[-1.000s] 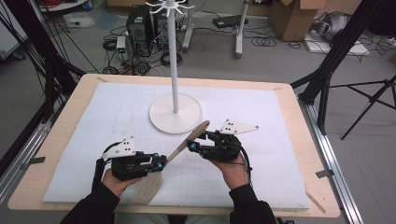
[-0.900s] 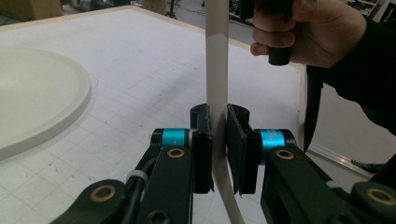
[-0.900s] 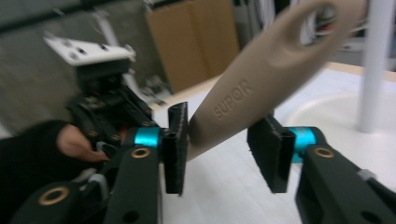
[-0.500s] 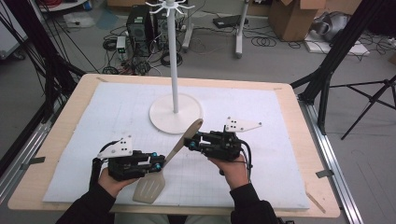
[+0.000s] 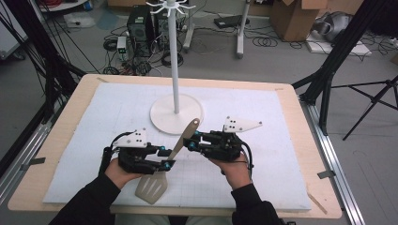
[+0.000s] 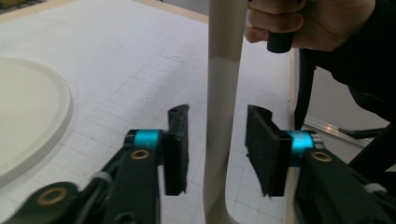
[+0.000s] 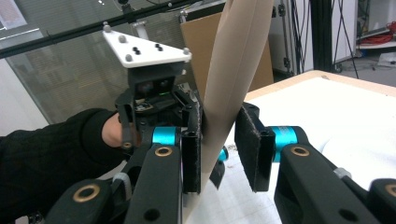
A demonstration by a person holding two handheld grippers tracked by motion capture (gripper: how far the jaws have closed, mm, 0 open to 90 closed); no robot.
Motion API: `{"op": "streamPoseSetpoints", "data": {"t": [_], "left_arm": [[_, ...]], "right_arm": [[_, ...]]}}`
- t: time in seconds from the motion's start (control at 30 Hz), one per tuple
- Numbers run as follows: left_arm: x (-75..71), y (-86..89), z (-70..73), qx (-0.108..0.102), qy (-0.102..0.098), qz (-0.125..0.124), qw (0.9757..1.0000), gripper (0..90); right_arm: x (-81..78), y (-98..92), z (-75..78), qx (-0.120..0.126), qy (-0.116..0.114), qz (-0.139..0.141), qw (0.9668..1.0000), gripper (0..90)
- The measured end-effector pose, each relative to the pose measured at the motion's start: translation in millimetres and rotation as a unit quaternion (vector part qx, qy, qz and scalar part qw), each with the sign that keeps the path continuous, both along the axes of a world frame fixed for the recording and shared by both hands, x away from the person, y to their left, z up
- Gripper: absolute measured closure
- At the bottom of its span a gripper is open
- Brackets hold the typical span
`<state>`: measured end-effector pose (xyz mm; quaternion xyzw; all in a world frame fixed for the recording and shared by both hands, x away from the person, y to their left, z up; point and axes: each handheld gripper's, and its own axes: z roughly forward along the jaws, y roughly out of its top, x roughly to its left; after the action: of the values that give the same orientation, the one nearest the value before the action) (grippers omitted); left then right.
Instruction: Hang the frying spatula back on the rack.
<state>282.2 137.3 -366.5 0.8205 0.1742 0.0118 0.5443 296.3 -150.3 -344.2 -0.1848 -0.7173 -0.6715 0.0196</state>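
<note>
A beige slotted spatula (image 5: 184, 135) slants above the white mat, blade (image 5: 151, 187) low near the front edge and handle tip up toward the stand. My right gripper (image 5: 190, 140) is shut on the upper handle; in the right gripper view the handle (image 7: 238, 70) fills the gap between the pads of that gripper (image 7: 218, 149). My left gripper (image 5: 168, 158) straddles the handle lower down. In the left gripper view the handle (image 6: 224, 93) stands between the jaws of the open left gripper (image 6: 217, 149) with space on both sides.
A white stand with a round base (image 5: 176, 115) and a tall pole (image 5: 174, 56) rises just behind the grippers; its base rim (image 6: 28, 116) lies at the left of the left gripper view. A white gridded mat (image 5: 281, 154) covers the wooden table (image 5: 309, 140).
The right gripper and the spatula's handle tip have shifted slightly left, and the spatula stands a little steeper. The left gripper has stayed near the lower handle.
</note>
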Motion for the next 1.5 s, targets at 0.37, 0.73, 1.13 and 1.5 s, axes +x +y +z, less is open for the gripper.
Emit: {"op": "streamPoseSetpoints", "data": {"t": [0.37,0.73,1.13,1.5], "left_arm": [[1.8,4.9,1.4,-0.017,-0.006,0.003,0.9998,78.2],[0.4,27.2,17.9,-0.076,-0.035,0.058,0.9948,78.2],[12.1,38.3,52.7,-0.114,-0.064,0.101,0.9863,78.2],[48.7,39.3,105.9,-0.120,-0.083,0.114,0.9827,78.4]], "right_arm": [[-5.7,-12.0,4.5,0.010,-0.019,-0.045,0.9987,39.0],[-19.7,-58.7,-14.6,-0.059,-0.026,-0.135,0.9888,25.6],[-29.1,-96.3,-31.9,-0.093,-0.031,-0.201,0.9747,24.6],[-25.7,-98.7,-38.8,-0.107,-0.024,-0.220,0.9694,21.4]]}}
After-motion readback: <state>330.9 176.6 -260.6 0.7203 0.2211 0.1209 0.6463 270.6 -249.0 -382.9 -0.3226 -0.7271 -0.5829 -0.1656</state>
